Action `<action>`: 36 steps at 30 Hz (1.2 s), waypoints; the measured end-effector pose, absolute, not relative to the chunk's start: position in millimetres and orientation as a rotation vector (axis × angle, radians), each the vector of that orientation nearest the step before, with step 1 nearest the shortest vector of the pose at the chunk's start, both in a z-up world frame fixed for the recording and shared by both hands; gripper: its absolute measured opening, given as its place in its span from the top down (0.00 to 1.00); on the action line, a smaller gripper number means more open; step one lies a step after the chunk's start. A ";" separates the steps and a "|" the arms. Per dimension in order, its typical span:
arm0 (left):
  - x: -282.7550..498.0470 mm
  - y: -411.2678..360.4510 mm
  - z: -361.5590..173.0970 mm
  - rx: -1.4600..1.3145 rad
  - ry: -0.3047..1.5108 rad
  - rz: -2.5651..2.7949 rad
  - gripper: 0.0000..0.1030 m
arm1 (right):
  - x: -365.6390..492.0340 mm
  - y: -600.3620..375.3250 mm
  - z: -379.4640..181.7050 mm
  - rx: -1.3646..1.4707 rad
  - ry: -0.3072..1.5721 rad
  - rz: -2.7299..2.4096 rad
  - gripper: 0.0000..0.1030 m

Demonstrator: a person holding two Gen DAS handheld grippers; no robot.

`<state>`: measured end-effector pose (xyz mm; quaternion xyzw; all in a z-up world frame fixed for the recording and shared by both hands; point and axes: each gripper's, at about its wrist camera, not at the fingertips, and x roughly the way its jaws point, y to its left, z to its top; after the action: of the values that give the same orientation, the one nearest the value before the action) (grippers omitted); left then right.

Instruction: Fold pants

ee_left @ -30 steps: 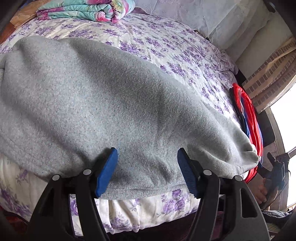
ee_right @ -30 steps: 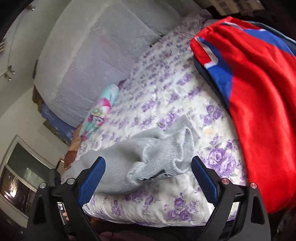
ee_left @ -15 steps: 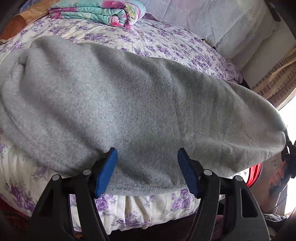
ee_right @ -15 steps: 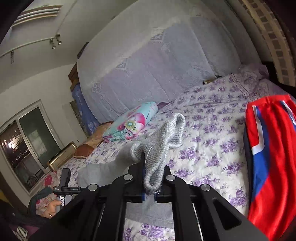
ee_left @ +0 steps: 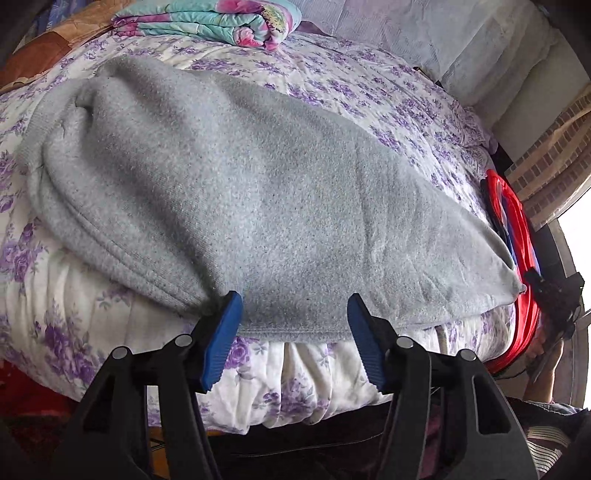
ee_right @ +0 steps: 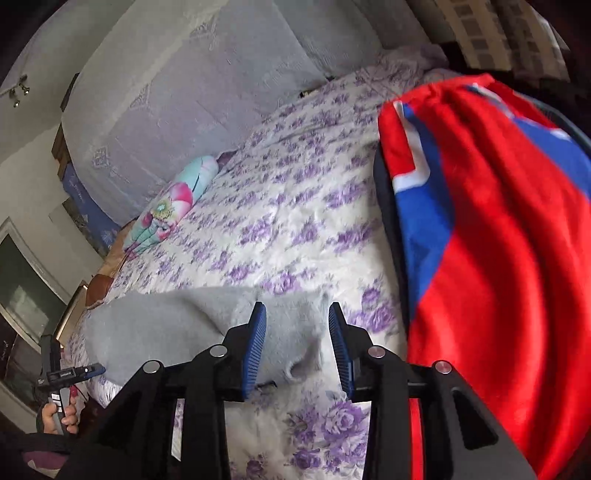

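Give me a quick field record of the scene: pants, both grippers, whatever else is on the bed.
pants: grey, lying across the bed's near edge
bed: purple-flowered cover
left gripper: jaws apart and just been closing, at the pants' near hem, which lies between them, not pinched
right gripper: jaws just been opening, pants end lies between them, pads off the cloth
other garment: red and blue, on the bed's right side
rolled blanket: at the far side
fold status: cannot tell
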<state>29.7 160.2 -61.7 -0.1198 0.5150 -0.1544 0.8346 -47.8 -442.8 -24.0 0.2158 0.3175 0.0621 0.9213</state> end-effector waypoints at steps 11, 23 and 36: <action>75.5 66.8 -55.9 -0.039 1.074 -0.339 0.19 | 62.4 -279.4 52.1 0.291 0.731 0.575 0.32; 50.2 103.1 -81.0 -0.128 1.093 -0.372 0.28 | 241.5 -88.1 -55.2 0.323 1.284 0.856 0.32; 63.4 106.1 -79.0 -0.130 1.130 -0.407 0.28 | 215.6 -5.9 -78.8 0.329 1.597 1.057 0.10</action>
<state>63.4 106.1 -79.0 -0.0609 0.5311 -0.1915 0.8232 215.6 -5.9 -78.8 0.1397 0.6786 0.4492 0.5641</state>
